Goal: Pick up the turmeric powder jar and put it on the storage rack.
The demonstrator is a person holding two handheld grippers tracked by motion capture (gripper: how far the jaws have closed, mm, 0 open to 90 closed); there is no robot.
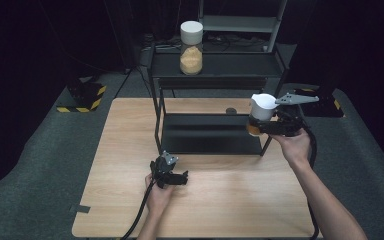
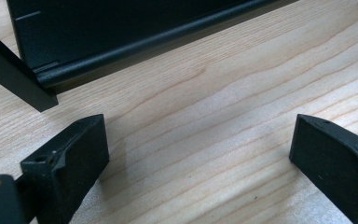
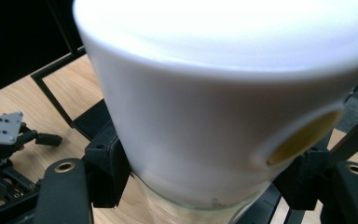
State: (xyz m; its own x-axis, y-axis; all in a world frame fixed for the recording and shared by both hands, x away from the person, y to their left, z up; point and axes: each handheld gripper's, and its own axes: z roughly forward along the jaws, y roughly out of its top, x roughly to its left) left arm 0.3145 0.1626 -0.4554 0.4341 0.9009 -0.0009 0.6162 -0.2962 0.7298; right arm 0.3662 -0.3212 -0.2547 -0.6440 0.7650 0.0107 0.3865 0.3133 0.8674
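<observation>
While the wooden table (image 1: pixel 130 150) took up the middle of the high view, a black two-tier rack (image 1: pixel 215 75) stood on its far half, upper centre of the frame, with its lower shelf (image 1: pixel 210 132) lying dark just above the tabletop. On the rack's top tier, near the upper middle of the frame, stood a clear jar (image 1: pixel 191 47) with a white lid, filled partway with something tan and grainy. At the right of centre, the right gripper (image 1: pixel 260 125) was held up off the table beside the rack's right front post, its jaws pinched on a second jar (image 1: pixel 261 114) with a white cap (image 3: pixel 223 93); in the right gripper view that cap loomed across most of the frame, the glass body clamped just below it between the two black jaws. At the lower centre of the high view the left gripper (image 1: pixel 172 175) rested low over the bare wood in front of the rack, a hand (image 1: pixel 157 195) behind it. In the left gripper view its jaws stood spread wide with nothing between them but tabletop, the rack's base rail (image 2: pixel 144 42) running across the upper left.
</observation>
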